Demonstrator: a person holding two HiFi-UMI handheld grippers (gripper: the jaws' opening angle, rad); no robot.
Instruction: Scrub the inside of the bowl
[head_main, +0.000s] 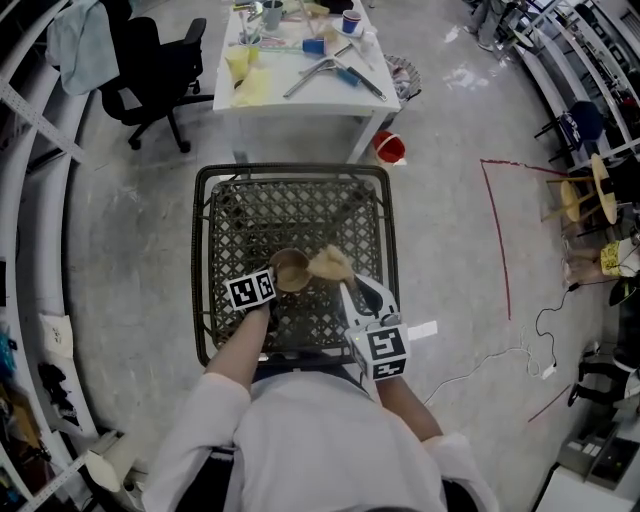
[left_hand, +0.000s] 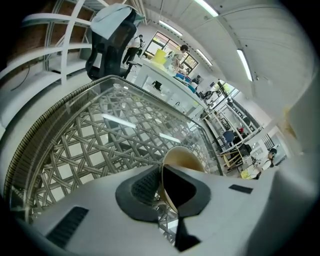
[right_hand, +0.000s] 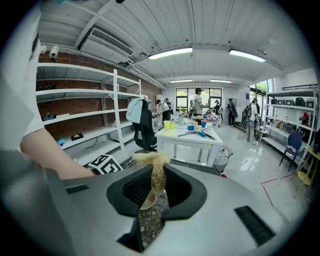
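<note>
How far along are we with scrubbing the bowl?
Done: the left gripper is clamped on the rim of the bowl, and the right gripper grips the scrubber. In hand: the scrubber sits at the bowl's right edge, over the woven table. Left: scrubbing inside; no sign it has begun.

The bowl (head_main: 290, 270) is brown — the scrubber (head_main: 330, 263) pale yellow. The desk (head_main: 300, 215) has a dark criss-cross weave. The floor (head_main: 450, 250) is grey with a red line (head_main: 494, 230).

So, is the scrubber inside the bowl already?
Out. In the head view the scrubber is beside the bowl, outside its rim, and the bowl looks empty.
</note>
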